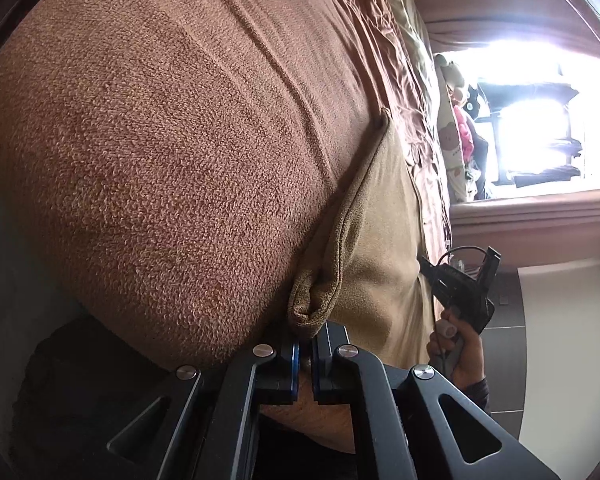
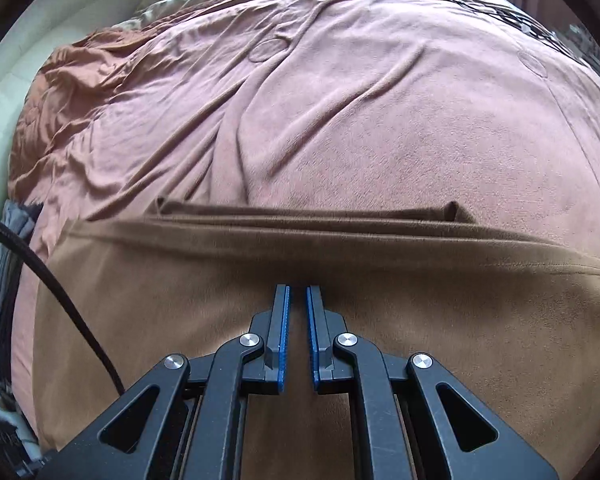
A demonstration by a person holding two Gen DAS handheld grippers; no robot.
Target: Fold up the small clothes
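Pink bedspread (image 2: pixel 380 120) covers the bed, and a brown garment (image 2: pixel 420 340) lies across its near edge. Left gripper (image 1: pixel 305 334) fingers are clamped on the garment's bunched corner; right gripper (image 2: pixel 298 292) fingers are closed, empty, over the cloth.

Wrist views close, shared brown garment (image 1: pixel 180 184) (bed)

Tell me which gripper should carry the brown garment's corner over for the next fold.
Left, probably. The left gripper is shut on a bunched corner of the brown garment. The right gripper is shut with nothing between its pads, over the flat cloth, so it would need to open and grasp first.
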